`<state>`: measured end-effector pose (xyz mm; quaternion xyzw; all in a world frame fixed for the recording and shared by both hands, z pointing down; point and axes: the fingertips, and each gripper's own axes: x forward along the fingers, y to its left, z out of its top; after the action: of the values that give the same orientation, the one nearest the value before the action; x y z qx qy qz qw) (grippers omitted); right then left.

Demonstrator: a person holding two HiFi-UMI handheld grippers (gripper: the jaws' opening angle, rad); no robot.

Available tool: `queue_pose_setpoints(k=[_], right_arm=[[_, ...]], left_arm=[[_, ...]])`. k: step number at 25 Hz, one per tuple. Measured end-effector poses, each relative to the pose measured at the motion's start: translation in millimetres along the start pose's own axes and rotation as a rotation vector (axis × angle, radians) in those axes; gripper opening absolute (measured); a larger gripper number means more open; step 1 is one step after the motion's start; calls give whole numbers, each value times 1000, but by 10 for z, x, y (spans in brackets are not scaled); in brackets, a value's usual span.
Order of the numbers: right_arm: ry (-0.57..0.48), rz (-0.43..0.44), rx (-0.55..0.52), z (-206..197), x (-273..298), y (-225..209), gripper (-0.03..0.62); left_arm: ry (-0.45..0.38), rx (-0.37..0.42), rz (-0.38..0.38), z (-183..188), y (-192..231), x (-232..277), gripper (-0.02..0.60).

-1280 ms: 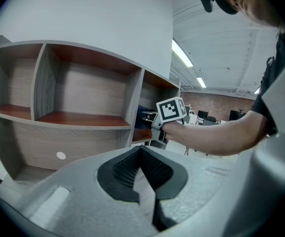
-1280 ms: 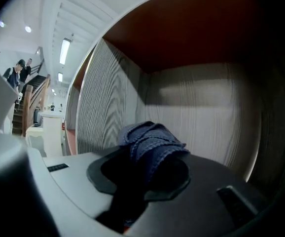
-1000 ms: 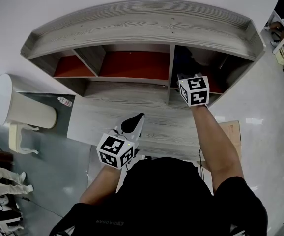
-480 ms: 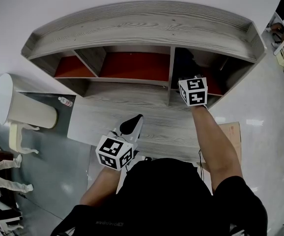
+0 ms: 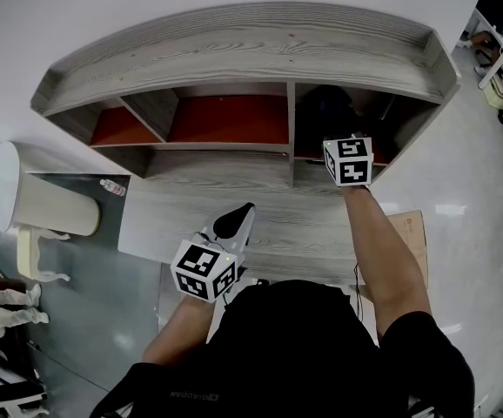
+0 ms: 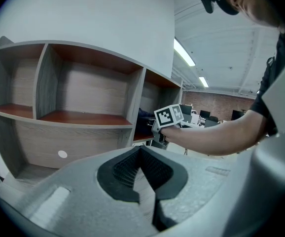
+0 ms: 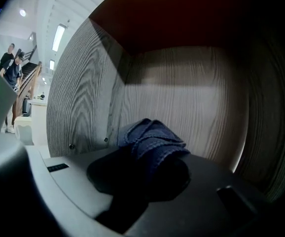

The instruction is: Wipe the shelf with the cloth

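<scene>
Wiping of the shelf (image 5: 251,52), step in hand, judged to be the right-hand compartment (image 5: 382,116) of three. Item one: the right claw (image 7: 143,168), reached into that compartment, jaws clamped on the cloth (image 7: 152,135), a dark blue folded bundle that bulges past the tips toward the far wall (image 7: 182,107) and the left partition (image 7: 78,98). Whether the cloth is pressed on any surface cannot be told from these views. Item two: the left claw (image 6: 141,156), held near the person's body above the near edge of the grey wood-grain tabletop (image 5: 173,212), well apart from the shelf, pads together at their tips with nothing between them. Item three: the left and middle compartments, reddish boards and grey dividers, with no cloth or claw in them. Handling note, as a judgement: the wipe would go best with the grip kept firm so the bundle does not slip out, and the claw tilted so that only fabric meets the wood, never the hard jaw edges. Strokes are best started in the far corner and drawn toward the near edge in overlapping passes, with extra care where partition and board meet. The dim interior hides dust, so full coverage matters more than speed. The left claw is best left clear of the right arm's path.
</scene>
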<state>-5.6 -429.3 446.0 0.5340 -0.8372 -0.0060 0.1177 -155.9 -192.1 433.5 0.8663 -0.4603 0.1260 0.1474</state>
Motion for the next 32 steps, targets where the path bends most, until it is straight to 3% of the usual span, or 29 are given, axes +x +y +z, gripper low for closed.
queue_pose_setpoints(k=[16,32], right_arm=[[40,-160,50,-196,-232,-569,94],[51,-236,95,-252,-381,-877,94]], left_arm=[[2,18,-40,42,-150,120,8],[-10,19,-48,78,-265,180,8]])
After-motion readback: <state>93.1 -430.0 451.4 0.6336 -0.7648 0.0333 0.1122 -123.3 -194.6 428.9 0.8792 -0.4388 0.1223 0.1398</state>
